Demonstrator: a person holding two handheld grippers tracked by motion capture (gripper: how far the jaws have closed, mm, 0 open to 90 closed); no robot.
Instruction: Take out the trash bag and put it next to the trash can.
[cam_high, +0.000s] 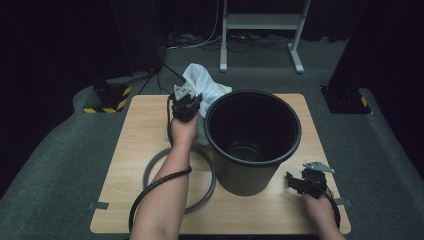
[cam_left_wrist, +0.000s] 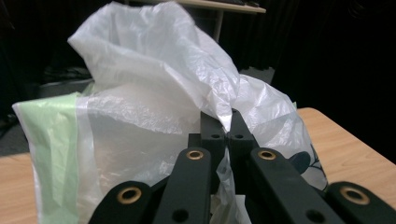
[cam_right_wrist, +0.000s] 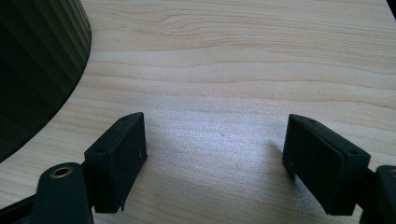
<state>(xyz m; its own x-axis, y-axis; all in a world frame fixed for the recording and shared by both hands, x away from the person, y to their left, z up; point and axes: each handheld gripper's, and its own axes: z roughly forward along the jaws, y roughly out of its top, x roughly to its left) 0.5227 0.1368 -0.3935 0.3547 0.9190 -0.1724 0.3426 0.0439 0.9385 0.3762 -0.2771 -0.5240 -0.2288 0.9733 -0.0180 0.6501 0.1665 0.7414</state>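
A crumpled white plastic bag (cam_high: 202, 85) with a pale green band (cam_left_wrist: 56, 149) rises at the table's back, left of the black ribbed bin (cam_high: 252, 140). My left gripper (cam_high: 187, 102) is shut on a fold of the bag (cam_left_wrist: 154, 93), the thin film pinched between its jaws (cam_left_wrist: 226, 126). My right gripper (cam_high: 295, 181) rests low at the table's front right, just right of the bin's base. Its jaws stand wide open over bare wood (cam_right_wrist: 215, 154), with the bin's ribbed wall (cam_right_wrist: 37, 70) at the left edge of the right gripper view.
A grey ring (cam_high: 150, 170) lies flat on the wooden table (cam_high: 145, 125), partly under the person's left forearm. A white stand (cam_high: 260, 22) and cables sit on the floor behind. Dark posts with yellow-black bases (cam_high: 107, 102) flank the table.
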